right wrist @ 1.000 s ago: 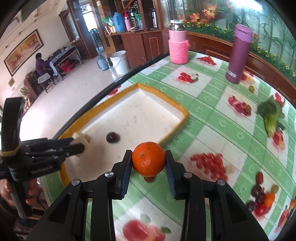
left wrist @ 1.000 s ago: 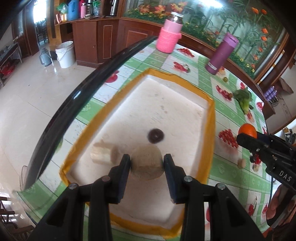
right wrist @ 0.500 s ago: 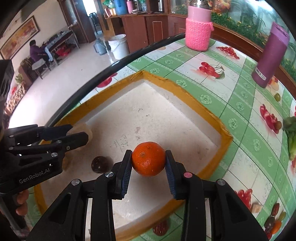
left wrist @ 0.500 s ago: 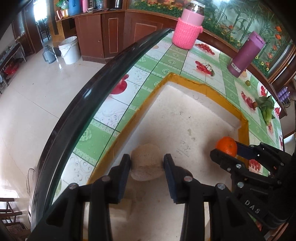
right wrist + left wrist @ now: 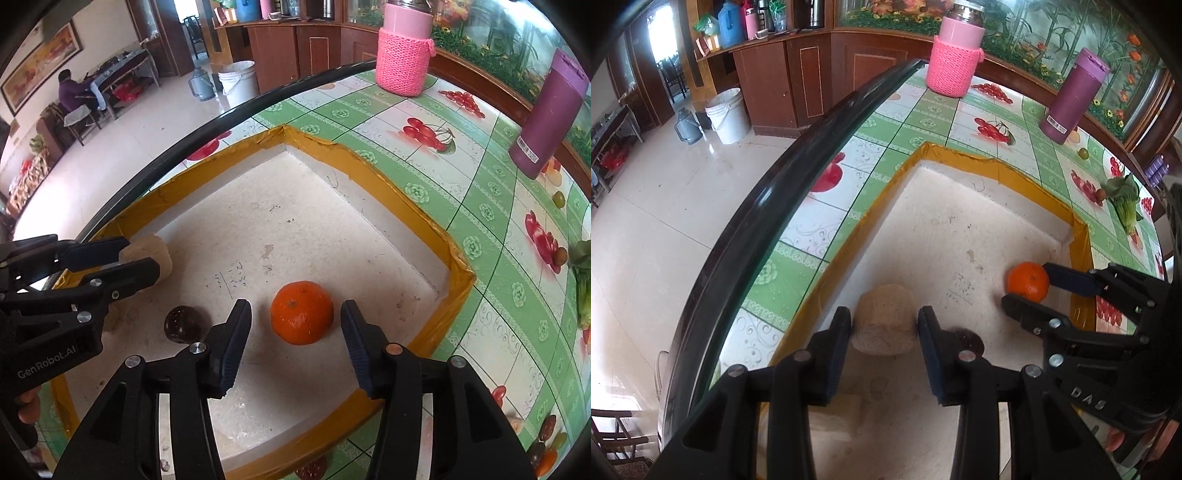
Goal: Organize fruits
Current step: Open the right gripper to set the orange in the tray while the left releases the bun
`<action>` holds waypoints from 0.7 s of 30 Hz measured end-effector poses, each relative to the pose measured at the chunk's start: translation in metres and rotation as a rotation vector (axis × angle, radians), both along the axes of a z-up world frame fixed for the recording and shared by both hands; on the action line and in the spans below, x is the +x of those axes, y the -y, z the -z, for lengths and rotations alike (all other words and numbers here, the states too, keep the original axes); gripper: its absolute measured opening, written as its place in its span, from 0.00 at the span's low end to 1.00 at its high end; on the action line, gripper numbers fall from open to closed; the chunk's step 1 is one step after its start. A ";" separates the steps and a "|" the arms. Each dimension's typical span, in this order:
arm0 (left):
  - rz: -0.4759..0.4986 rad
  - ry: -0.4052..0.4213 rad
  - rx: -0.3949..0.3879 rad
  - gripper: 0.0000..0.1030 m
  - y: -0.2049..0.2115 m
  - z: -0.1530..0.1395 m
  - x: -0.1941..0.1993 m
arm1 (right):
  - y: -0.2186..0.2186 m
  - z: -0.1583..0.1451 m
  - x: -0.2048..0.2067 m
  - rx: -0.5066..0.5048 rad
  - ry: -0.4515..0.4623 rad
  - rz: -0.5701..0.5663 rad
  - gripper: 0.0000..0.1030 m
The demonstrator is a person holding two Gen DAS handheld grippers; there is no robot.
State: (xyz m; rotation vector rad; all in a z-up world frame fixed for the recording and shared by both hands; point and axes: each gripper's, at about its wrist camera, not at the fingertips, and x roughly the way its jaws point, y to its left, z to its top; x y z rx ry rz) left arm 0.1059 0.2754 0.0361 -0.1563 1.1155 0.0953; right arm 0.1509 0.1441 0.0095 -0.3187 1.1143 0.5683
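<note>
Left wrist view: a pale tan fruit (image 5: pixel 884 321) is clenched between the fingers of the left gripper (image 5: pixel 884 325), low over the tray (image 5: pixel 960 155) near the tabletop's curved edge.

Right wrist view: the right gripper (image 5: pixel 295 332) has just been opened; the orange (image 5: pixel 301 312) is seen released on the tray floor, directly between the parted fingers, with a dark fruit (image 5: pixel 181 324) just beside.
</note>
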 end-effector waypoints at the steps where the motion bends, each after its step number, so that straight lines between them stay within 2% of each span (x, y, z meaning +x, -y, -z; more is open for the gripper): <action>1: 0.000 0.003 0.009 0.40 0.000 -0.001 -0.003 | 0.001 -0.002 -0.001 0.002 0.003 0.003 0.49; 9: -0.040 0.029 -0.001 0.46 -0.007 -0.010 -0.028 | 0.016 -0.019 -0.017 0.030 0.005 0.028 0.49; 12: -0.070 0.057 -0.017 0.55 -0.008 -0.017 -0.041 | 0.022 -0.030 -0.028 0.041 0.012 0.029 0.50; 18: -0.109 0.089 -0.041 0.60 0.004 -0.026 -0.072 | 0.039 -0.052 -0.062 0.038 0.063 -0.003 0.56; 21: -0.121 0.106 -0.025 0.68 0.017 -0.028 -0.088 | 0.051 -0.056 -0.076 0.032 0.061 -0.015 0.56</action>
